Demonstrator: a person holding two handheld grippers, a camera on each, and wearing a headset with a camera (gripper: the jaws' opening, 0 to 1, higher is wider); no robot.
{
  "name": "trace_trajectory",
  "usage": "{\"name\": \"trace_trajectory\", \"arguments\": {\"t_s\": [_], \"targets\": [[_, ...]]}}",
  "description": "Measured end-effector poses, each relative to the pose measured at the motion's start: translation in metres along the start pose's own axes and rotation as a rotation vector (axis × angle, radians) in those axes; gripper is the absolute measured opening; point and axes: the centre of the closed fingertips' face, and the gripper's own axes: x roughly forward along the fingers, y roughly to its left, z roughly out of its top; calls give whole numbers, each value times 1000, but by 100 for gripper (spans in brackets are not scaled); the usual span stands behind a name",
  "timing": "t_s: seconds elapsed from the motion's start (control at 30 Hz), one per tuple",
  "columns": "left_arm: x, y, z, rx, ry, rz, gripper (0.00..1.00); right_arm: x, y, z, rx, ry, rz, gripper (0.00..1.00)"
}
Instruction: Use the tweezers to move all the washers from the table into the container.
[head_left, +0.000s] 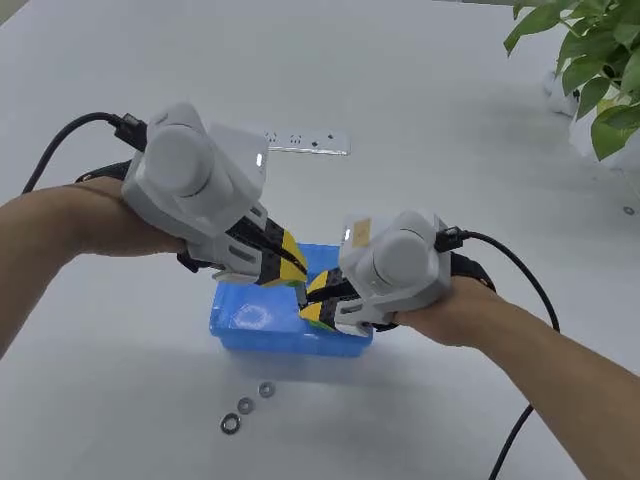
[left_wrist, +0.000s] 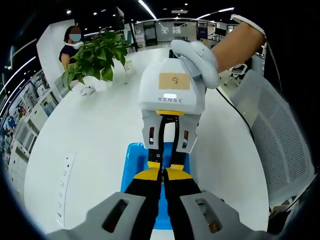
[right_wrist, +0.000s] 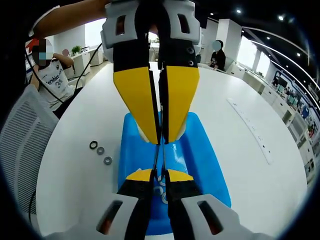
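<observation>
Grey washers (head_left: 246, 405), three in a short row, lie on the white table (head_left: 420, 110) just in front of the blue container (head_left: 250, 322), not touching it and with nothing over them. Above the container's open inside, thin dark tweezers (right_wrist: 159, 150) run between the tips of the two grippers, which meet nose to nose. The left gripper (right_wrist: 160, 137) has its yellow pads pressed almost together on the upper part of the tweezers. The right gripper (right_wrist: 160, 176) pinches the lower part in the same way. Whether the tweezers' own points are spread cannot be told. In the head view both grippers and the hands holding them cover the middle of the container. Black cables (head_left: 60, 135) trail from each gripper. Beyond the container lies a white power strip (head_left: 305, 141), well apart, and a leafy plant (head_left: 590, 60) stands at the far right corner of the table.
</observation>
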Motion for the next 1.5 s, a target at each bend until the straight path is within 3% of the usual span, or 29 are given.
{"name": "trace_trajectory", "arguments": {"t_s": [0.87, 1.5], "targets": [[-23, -10, 22, 41, -2, 33, 6, -22, 6, 23, -26, -26, -46, 11], [-47, -31, 40, 63, -2, 53, 6, -41, 24, 47, -50, -48, -77, 11]]}}
